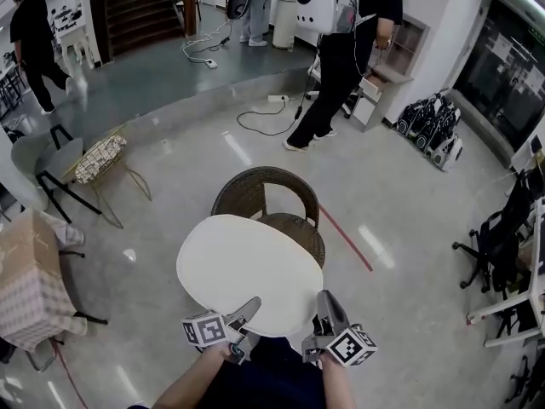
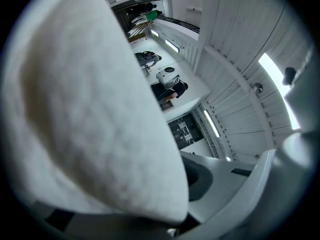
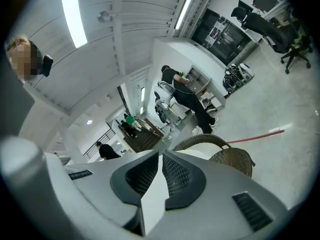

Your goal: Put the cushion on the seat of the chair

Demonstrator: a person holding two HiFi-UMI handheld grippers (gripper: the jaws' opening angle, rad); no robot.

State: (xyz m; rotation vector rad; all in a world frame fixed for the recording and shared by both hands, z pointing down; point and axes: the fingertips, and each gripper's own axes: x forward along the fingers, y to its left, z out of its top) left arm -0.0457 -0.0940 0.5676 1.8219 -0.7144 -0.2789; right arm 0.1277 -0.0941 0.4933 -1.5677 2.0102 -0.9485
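A round white cushion (image 1: 247, 271) hangs flat in the air, held by its near edge. It covers most of the seat of a brown wicker chair (image 1: 266, 196) below and just beyond it. My left gripper (image 1: 249, 310) is shut on the cushion's near left rim. My right gripper (image 1: 325, 307) is shut on its near right rim. In the left gripper view the cushion (image 2: 85, 124) fills the left half, hiding one jaw. In the right gripper view the right gripper (image 3: 160, 176) pinches the cushion (image 3: 151, 196) as a thin white edge, with the wicker chair (image 3: 227, 154) beyond.
A wire chair with a patterned cushion (image 1: 100, 158) and a grey chair (image 1: 36, 162) stand at the left, next to a cloth-covered box (image 1: 30, 279). A red floor line (image 1: 345, 237) runs right of the wicker chair. A person (image 1: 345, 49) stands beyond; an office chair (image 1: 494, 245) is right.
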